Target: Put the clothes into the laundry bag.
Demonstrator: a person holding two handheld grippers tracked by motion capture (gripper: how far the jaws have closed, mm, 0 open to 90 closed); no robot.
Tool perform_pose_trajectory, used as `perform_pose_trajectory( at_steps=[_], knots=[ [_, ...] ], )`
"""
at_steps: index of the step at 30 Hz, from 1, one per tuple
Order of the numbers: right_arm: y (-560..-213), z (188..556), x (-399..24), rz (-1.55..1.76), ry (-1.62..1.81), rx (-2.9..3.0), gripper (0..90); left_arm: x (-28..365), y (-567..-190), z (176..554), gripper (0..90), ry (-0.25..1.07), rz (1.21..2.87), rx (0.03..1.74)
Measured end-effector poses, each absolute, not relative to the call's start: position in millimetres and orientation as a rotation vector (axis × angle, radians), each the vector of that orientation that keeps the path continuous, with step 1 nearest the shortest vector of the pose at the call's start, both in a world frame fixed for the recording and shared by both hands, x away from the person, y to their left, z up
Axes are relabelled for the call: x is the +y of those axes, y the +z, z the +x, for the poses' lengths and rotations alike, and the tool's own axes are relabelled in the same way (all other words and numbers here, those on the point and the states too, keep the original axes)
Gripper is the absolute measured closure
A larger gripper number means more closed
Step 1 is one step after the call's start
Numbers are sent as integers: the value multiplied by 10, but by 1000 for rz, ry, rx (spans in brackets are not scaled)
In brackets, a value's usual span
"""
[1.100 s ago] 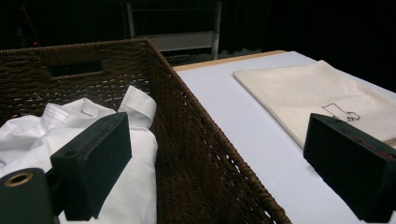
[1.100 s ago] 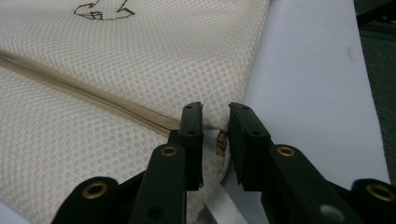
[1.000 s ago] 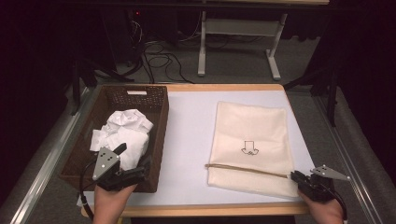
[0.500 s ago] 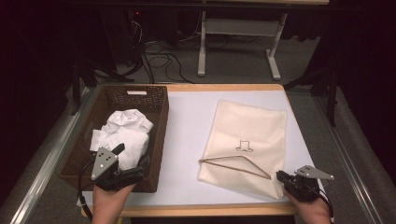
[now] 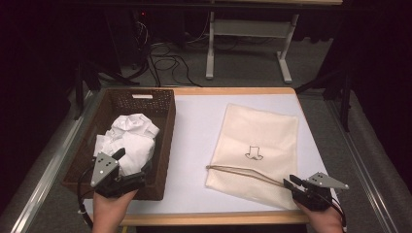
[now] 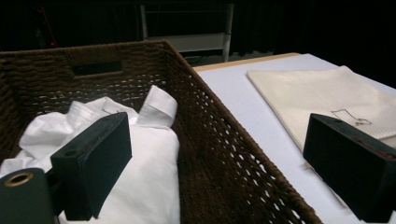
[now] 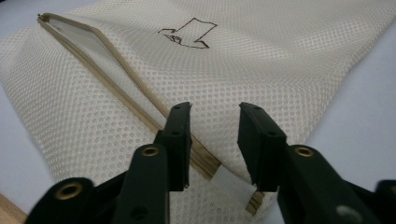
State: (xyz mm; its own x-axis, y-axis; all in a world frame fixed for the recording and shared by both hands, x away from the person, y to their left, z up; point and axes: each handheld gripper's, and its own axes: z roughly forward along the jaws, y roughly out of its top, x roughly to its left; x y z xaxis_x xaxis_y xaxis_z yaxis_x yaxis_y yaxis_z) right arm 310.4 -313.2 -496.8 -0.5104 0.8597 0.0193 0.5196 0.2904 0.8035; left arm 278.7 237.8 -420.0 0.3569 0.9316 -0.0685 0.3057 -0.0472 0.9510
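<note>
I am working the bag (image 5: 260, 150), a cream mesh sack lying flat on the white table (image 5: 194, 131), and everything here is placed from it. At its near corner my right gripper (image 7: 214, 122) is hovering over the zip's end; its jaws have just been opening and are now standing narrowly apart, with the zip (image 7: 140, 105) and its white tab (image 7: 231, 182) lying under the gap but nothing pinched. Further along the bag the zip is gaping, so the mouth (image 7: 81, 39) is showing as a slit towards the far-left corner in the right gripper view.

I am judging this as the opening step: the mouth is started, not yet wide. Next I am going to need a fresh hold on one lip of the zip and a lift, so that the slit is spreading enough to take clothing.

Left of the bag my left gripper (image 5: 127, 170) is waiting over the near end of the basket (image 5: 165, 145), jaws wide and empty, one to each side of its near wall, above the shirt (image 5: 128, 143) crumpled inside.

Beyond the bag the room is falling dark; only a desk frame (image 5: 245, 43) and cables (image 5: 165, 60) are reading. I cannot tell where the zip's slider is sitting or how deep the shirt pile is going.
</note>
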Motion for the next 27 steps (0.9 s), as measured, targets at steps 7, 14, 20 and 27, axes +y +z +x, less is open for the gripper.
perform_pose_trajectory(
  at_steps=[7, 14, 20, 27],
  knots=[
    [-4979, 3102, -3158, 1235, 1105, 2147, 425, 2624, -4020, 2901, 79, 799, 1539, 1211],
    [-4972, 3108, -3183, 1203, 1123, 2125, 298, 2768, -3926, 3122, 62, 846, 1541, 1246],
    [-4967, 3105, -3200, 1217, 1126, 2116, 291, 2804, -3902, 3332, 57, 872, 1533, 1226],
    [-4981, 3115, -3219, 1217, 1115, 2119, 291, 2881, -4014, 3631, 56, 853, 1590, 1270]
  ],
)
